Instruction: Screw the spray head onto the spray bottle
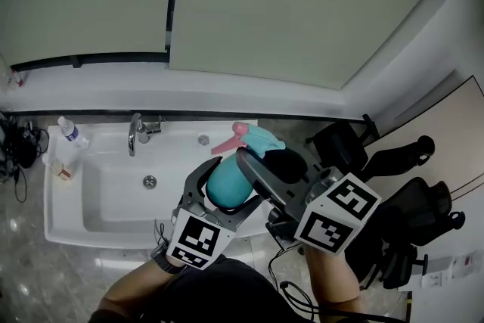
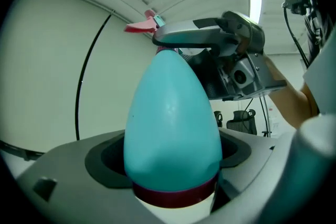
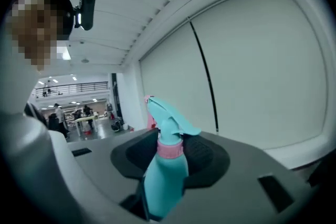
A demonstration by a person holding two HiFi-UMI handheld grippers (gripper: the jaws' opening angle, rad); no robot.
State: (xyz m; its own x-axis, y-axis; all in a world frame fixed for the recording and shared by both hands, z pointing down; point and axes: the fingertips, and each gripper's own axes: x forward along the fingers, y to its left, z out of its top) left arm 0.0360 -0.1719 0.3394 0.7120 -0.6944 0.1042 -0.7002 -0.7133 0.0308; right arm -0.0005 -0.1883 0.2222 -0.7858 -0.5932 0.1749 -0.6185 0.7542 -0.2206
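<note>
Over the white sink's (image 1: 68, 217) right end, the spray bottle (image 2: 173, 123) is clamped in the left gripper (image 1: 224, 193). The spray head (image 3: 169, 119) is pinched at its collar (image 3: 170, 149) by the right gripper (image 1: 263, 161). Threads should be kept square while turned.

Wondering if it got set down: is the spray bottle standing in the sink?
No: the left gripper and right gripper hold the spray bottle up, above the sink.

White sink (image 1: 54, 212) stands against the wall. On its back rim: chrome tap (image 1: 136, 134) and a small round fitting (image 1: 203, 139). At the left rear corner of the rim: a small plastic bottle (image 1: 70, 132), upright, with a small container (image 1: 63, 171) near it. Drain (image 1: 150, 181) in the basin floor. Black office chairs (image 1: 412, 227) stand on the floor at right
</note>
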